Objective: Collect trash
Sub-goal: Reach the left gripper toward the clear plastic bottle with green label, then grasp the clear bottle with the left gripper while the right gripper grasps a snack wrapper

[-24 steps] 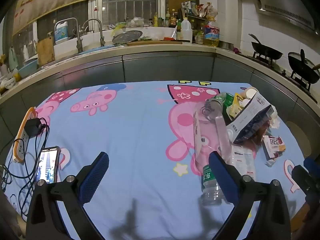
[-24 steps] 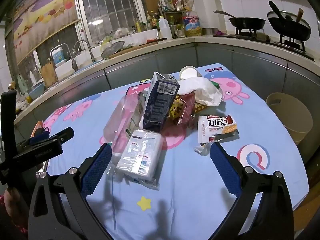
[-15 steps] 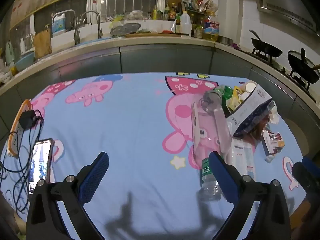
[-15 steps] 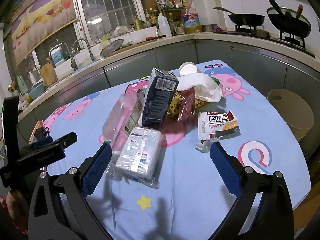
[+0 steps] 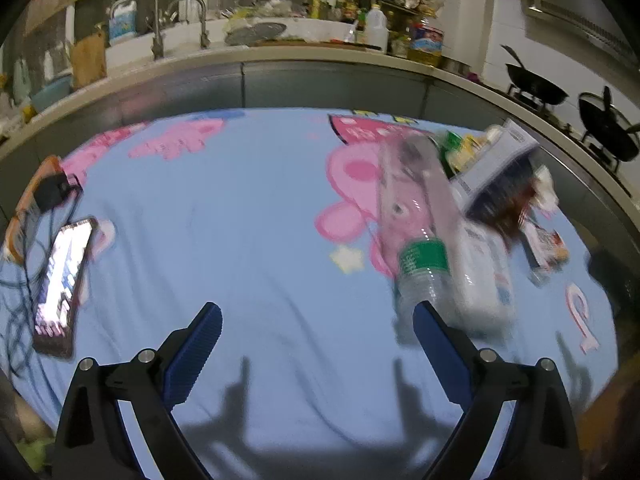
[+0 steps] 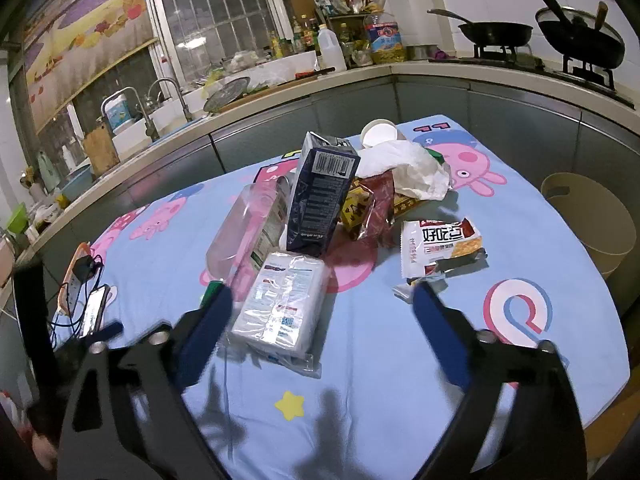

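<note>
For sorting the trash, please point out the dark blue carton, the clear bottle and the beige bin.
dark blue carton (image 6: 320, 200): right wrist view, printed side.
clear bottle (image 6: 244, 228): right wrist view, body.
beige bin (image 6: 596, 216): right wrist view, inner wall.

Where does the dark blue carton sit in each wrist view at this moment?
Left wrist: dark blue carton at upper right, blurred, leaning over the trash pile.
Right wrist: carton upper centre, upright behind the white tissue pack.
Shared landmark: the clear plastic bottle lying beside the carton.

Both wrist views angled down, sharing trash pile (image 6: 340, 208), tablecloth (image 5: 240, 220)
</note>
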`<state>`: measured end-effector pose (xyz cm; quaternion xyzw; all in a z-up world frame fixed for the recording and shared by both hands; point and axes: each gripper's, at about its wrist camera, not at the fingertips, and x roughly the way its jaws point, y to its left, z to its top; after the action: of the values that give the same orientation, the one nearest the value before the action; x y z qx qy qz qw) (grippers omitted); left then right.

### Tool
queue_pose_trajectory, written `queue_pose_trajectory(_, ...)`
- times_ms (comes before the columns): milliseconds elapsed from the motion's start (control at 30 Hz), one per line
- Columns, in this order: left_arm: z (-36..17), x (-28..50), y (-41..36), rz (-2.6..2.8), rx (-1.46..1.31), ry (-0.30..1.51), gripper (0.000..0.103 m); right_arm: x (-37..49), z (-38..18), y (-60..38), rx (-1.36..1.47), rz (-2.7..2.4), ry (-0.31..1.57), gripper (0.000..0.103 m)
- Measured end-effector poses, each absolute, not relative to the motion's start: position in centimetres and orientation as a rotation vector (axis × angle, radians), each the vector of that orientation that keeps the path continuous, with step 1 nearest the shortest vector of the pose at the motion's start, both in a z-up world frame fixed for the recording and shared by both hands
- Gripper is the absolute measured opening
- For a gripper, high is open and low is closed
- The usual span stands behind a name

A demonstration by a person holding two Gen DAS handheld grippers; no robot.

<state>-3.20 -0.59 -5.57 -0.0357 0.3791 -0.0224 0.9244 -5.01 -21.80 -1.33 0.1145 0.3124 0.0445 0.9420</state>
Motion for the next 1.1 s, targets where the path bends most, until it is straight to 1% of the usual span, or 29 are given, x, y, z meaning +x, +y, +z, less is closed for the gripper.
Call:
queue_pose_trajectory(33,-5.5,-3.5,-0.6,-0.057,-0.08,0.772,0.098,-4.9,-1.5,-21.9,0.239,0.095,0.64,0.078)
queue_pose_trajectory(67,-5.1,-3.7,-0.4,-0.055,-0.085,0.75,0.099,-4.7,-1.6,-22.0,0.243,0.098,0.645,0.072)
queue_pose_trajectory(200,-4.3,-3.7,-0.5,-0.074,-0.072,0.71,0.099,-4.7,-1.8,-21.7,0.246,0.13,0.65,0.06)
queue_pose_trajectory(233,-4.2,-3.4,-0.7,-0.089,-0.067,0.717,0.099,-4.7,-1.9,-21.6,0.242,0.134,0.651,0.06)
queue_pose_trajectory(267,-4.2,-3.1,-0.8,-0.102,-0.063,0.725,0.096,-4.7,-1.8,-21.6,0.241,0.136,0.651,0.059)
queue_pose_trajectory(300,-4.0,-2.5,-0.9,-0.123,-0.065,0.738,0.093,-4.7,-1.8,-21.6,0.238,0.137,0.653,0.059)
queue_pose_trajectory(333,-3.8,-2.0,-0.9,-0.147,-0.075,0.748,0.088,-4.7,-1.9,-21.6,0.237,0.137,0.656,0.059)
queue_pose_trajectory(433,-3.6,-0.7,-2.0,-0.209,-0.091,0.756,0.087,-4.6,-2.1,-21.9,0.255,0.126,0.667,0.059)
queue_pose_trajectory(500,-3.8,0.0,-2.8,-0.233,-0.082,0.764,0.083,-4.4,-2.3,-22.2,0.262,0.122,0.674,0.059)
queue_pose_trajectory(600,-4.9,1.4,-4.4,-0.293,-0.067,0.816,0.072,-4.2,-2.4,-22.2,0.264,0.118,0.681,0.059)
queue_pose_trajectory(667,-6.0,2.3,-5.0,-0.321,-0.069,0.855,0.06,-4.1,-2.5,-22.3,0.264,0.117,0.684,0.059)
queue_pose_trajectory(700,-6.6,2.8,-5.2,-0.329,-0.069,0.876,0.057,-4.0,-2.5,-22.3,0.264,0.116,0.687,0.059)
queue_pose_trajectory(733,-7.1,3.3,-5.3,-0.347,-0.074,0.901,0.051,-4.0,-2.6,-22.3,0.264,0.116,0.691,0.059)
queue_pose_trajectory(767,-7.5,3.7,-5.1,-0.372,-0.092,0.925,0.041,-3.9,-2.7,-22.3,0.264,0.116,0.693,0.059)
queue_pose_trajectory(833,-8.0,3.9,-4.4,-0.389,-0.141,0.945,0.04,-3.8,-2.7,-22.3,0.262,0.115,0.697,0.059)
queue_pose_trajectory(933,-7.5,3.2,-2.7,-0.342,-0.128,0.9,0.04,-3.5,-2.9,-22.3,0.261,0.115,0.704,0.059)
queue_pose_trajectory(1100,-7.5,1.5,1.7,-0.238,-0.134,0.884,0.04,-2.8,-3.2,-21.4,0.241,0.143,0.731,0.059)
